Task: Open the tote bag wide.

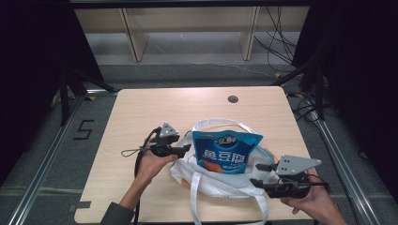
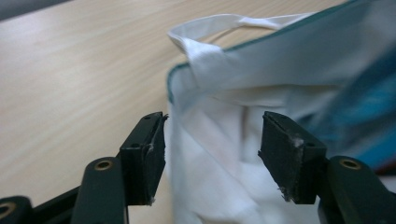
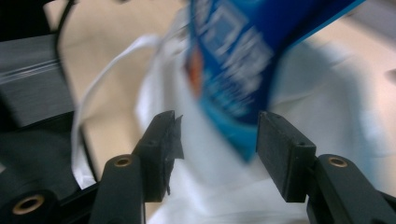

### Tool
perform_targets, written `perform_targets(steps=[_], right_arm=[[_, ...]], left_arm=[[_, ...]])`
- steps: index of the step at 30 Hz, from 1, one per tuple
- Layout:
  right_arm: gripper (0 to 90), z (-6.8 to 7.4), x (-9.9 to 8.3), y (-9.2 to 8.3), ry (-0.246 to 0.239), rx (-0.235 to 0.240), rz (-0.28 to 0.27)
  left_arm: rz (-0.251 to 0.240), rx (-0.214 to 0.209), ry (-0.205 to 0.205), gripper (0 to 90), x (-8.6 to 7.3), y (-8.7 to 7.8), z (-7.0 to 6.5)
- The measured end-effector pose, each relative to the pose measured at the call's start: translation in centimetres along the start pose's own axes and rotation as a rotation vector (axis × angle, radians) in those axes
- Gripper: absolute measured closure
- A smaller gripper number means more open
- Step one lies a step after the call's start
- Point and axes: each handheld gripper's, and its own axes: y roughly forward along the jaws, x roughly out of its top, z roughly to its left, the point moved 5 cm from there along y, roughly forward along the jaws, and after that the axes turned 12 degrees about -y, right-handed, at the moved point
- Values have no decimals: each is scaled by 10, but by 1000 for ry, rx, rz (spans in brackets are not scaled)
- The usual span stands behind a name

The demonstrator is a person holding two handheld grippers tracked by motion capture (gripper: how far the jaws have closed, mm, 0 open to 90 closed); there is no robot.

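Jaws of both grippers, left [image 1: 187,148] and right [image 1: 261,174], stand apart, holding nothing; pouch [image 1: 226,151] sits half in bag [image 1: 206,180], needs pushing down.

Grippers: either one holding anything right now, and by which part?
Nothing is held. Left gripper and right gripper both stand open by the white tote bag with the blue snack pouch.

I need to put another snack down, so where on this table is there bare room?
The far strip of the table beyond the white bag, up to the dark round cap, is bare, and so is the left edge. The near middle is crowded: bag, blue packet, both grippers.
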Motion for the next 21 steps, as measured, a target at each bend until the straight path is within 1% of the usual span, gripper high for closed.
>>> perform_targets(steps=[1, 2, 3, 4, 5, 6, 7, 8, 10, 11, 12, 13, 14, 15, 16, 17, 18, 19, 20, 21], right_arm=[[486, -7, 3, -4, -8, -50, 2], [487, -16, 4, -7, -4, -109, 23], [487, -22, 3, -8, 1, -142, 51], [486, -33, 0, -8, 9, -182, 86], [471, -42, -2, -6, 32, -216, 99], [445, -48, -4, -4, 57, -232, 117], [446, -53, -7, 1, 76, -244, 144], [457, -57, -7, 5, 61, -242, 140], [491, -64, -6, 18, 62, -212, 118], [509, -66, -5, 22, 71, -200, 124], [528, -70, -5, 28, 65, -202, 130], [544, -74, -4, 35, 61, -195, 140], [560, -76, -4, 39, 57, -187, 147], [592, -78, -4, 43, 65, -180, 157], [654, -81, -4, 46, 54, -183, 158], [699, -84, -4, 50, 19, -177, 158], [754, -86, -5, 52, 17, -176, 169], [789, -87, -6, 53, 15, -175, 174], [808, -89, -8, 54, 34, -191, 181], [824, -93, -10, 55, 10, -192, 193]], left_arm=[[9, -25, 11, 394, -5, -5, -4], [16, -29, 25, 393, -8, -9, -7], [22, -27, 35, 390, -15, -13, -11], [29, -44, 22, 384, -20, -14, -15], [35, -65, 26, 372, -23, -14, -18], [38, -119, 13, 363, -26, -13, -23], [43, -132, 6, 364, -27, -12, -25], [53, -131, 2, 364, -28, -8, -29], [69, -138, 14, 366, -28, -1, -34], [70, -158, 1, 367, -28, 3, -38], [70, -211, -8, 377, -27, 7, -40], [75, -220, -22, 392, -28, 10, -42], [93, -203, -15, 409, -32, 13, -42], [102, -176, 21, 451, -37, 15, -43], [125, -161, 72, 508, -42, 16, -44], [157, -132, 127, 535, -49, 17, -45], [172, -119, 165, 585, -54, 16, -44], [200, -96, 218, 634, -61, 16, -43], [213, -78, 248, 690, -69, 17, -43], [219, -76, 265, 754, -75, 19, -42]])
